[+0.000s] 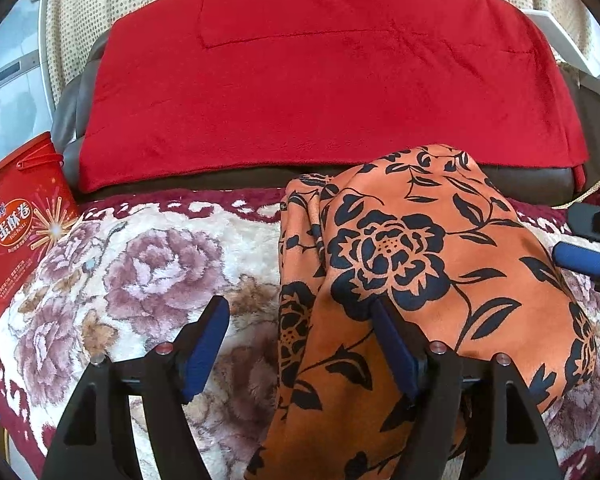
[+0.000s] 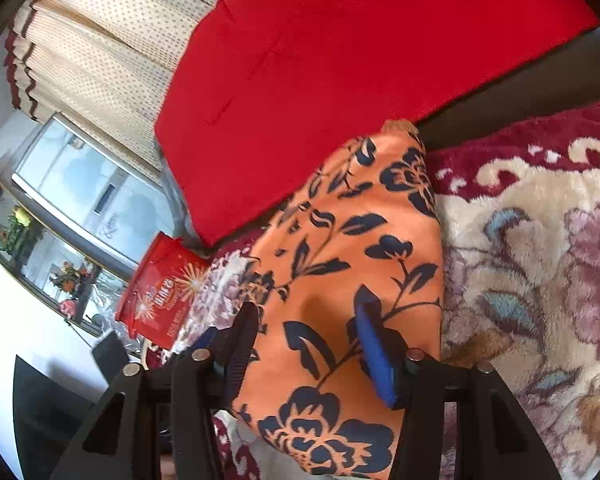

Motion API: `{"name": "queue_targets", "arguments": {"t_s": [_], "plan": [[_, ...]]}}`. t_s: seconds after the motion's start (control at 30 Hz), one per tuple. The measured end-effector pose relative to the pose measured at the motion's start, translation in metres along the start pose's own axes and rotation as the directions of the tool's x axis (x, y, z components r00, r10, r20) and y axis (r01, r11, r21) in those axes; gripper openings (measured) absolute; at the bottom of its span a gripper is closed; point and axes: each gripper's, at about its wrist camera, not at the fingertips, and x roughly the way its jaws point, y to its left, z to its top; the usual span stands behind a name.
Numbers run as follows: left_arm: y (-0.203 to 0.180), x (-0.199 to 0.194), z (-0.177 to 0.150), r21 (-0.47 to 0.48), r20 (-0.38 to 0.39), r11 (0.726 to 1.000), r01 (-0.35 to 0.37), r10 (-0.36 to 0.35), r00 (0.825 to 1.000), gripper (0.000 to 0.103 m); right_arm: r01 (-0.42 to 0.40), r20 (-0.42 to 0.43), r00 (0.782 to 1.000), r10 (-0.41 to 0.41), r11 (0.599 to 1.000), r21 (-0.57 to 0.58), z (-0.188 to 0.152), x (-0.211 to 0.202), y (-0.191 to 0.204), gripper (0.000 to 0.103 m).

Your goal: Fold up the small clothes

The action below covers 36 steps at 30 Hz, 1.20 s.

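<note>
A: Where was the orange floral garment (image 1: 431, 264)?

B: Folded narrow on the floral blanket (image 1: 148, 264), at three o'clock from the red box (image 1: 24, 224).

A: And the claws?

B: Left claw (image 1: 300, 316) and right claw (image 2: 305, 316) both gaped, clamping nothing. Probably another fold remained.
</note>
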Motion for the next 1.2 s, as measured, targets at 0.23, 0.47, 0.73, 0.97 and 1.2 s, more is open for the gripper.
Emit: {"name": "queue_targets", "arguments": {"t_s": [0.23,0.47,0.73,0.97,1.2], "plan": [[0.000,0.008,0.000,-0.017,-0.017,1.000,-0.007,0.007,1.000,0.080,0.031,-0.054,0.998,-0.033,0.999,-0.037,-0.007,0.021,0.001,0.056],[0.015,0.000,0.012,-0.092,0.005,0.996,0.015,-0.015,1.000,0.080,0.007,-0.022,1.000,-0.007,1.000,-0.009,-0.002,0.003,0.001,0.057],[0.026,0.016,0.042,-0.150,0.030,0.989,-0.013,0.018,0.999,0.081,0.031,0.009,0.999,-0.031,1.000,0.006,0.002,0.002,-0.005,0.057],[0.007,0.065,0.037,-0.075,-0.129,0.997,-0.023,0.013,0.991,0.081,-0.006,-0.020,1.000,0.007,0.998,0.057,0.005,0.013,-0.020,0.056],[0.021,0.050,0.042,-0.131,-0.076,0.991,-0.021,0.011,0.997,0.081,-0.004,0.033,0.999,0.002,0.998,0.070,0.017,0.009,-0.023,0.057]]}}
